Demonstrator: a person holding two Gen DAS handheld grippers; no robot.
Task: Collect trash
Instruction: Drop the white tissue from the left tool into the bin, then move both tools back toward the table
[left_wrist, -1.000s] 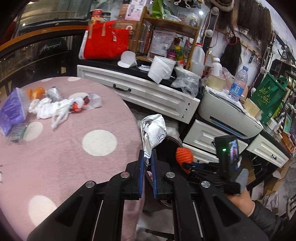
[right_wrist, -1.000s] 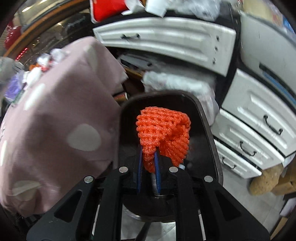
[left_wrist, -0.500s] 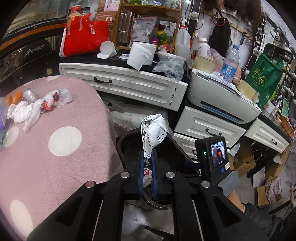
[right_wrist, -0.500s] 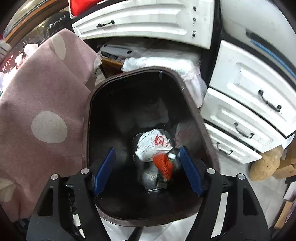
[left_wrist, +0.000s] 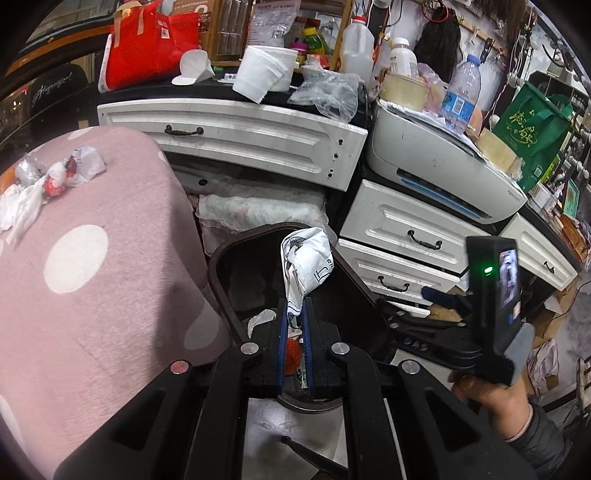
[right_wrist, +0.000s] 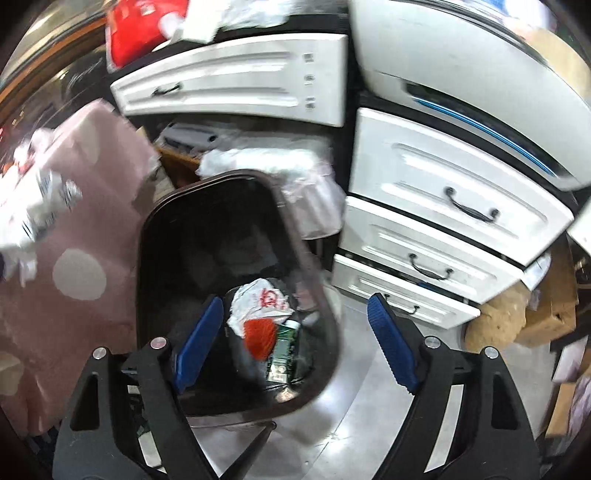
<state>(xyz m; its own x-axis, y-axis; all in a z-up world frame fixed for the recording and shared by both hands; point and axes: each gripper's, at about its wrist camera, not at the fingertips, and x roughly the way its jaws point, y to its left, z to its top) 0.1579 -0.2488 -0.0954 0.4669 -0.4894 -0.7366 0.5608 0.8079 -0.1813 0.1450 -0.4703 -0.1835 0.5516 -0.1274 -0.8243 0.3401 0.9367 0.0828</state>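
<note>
My left gripper (left_wrist: 295, 314) is shut on a crumpled white paper wrapper (left_wrist: 308, 258), which hangs over the mouth of the dark trash bin (left_wrist: 221, 258). My right gripper (right_wrist: 295, 301) hovers over the same bin (right_wrist: 147, 229); its jaws are opening and nothing is between the blue pads (right_wrist: 201, 339). An orange mesh net (right_wrist: 260, 338) lies at the bottom of the bin beside a white bag with red print (right_wrist: 262, 299). More trash (left_wrist: 55, 177) lies on the pink dotted tablecloth (left_wrist: 92, 295) at the left.
White drawers (left_wrist: 236, 133) and a white printer (left_wrist: 436, 166) stand right behind the bin. Cups, bottles and a red bag crowd the counter above. Cardboard boxes (right_wrist: 554, 306) sit on the floor to the right. A hand (left_wrist: 491, 402) holds the right gripper's handle.
The right gripper opened and the orange net fell into the bin. The left gripper carried the paper wrapper from the table's edge to over the bin.
</note>
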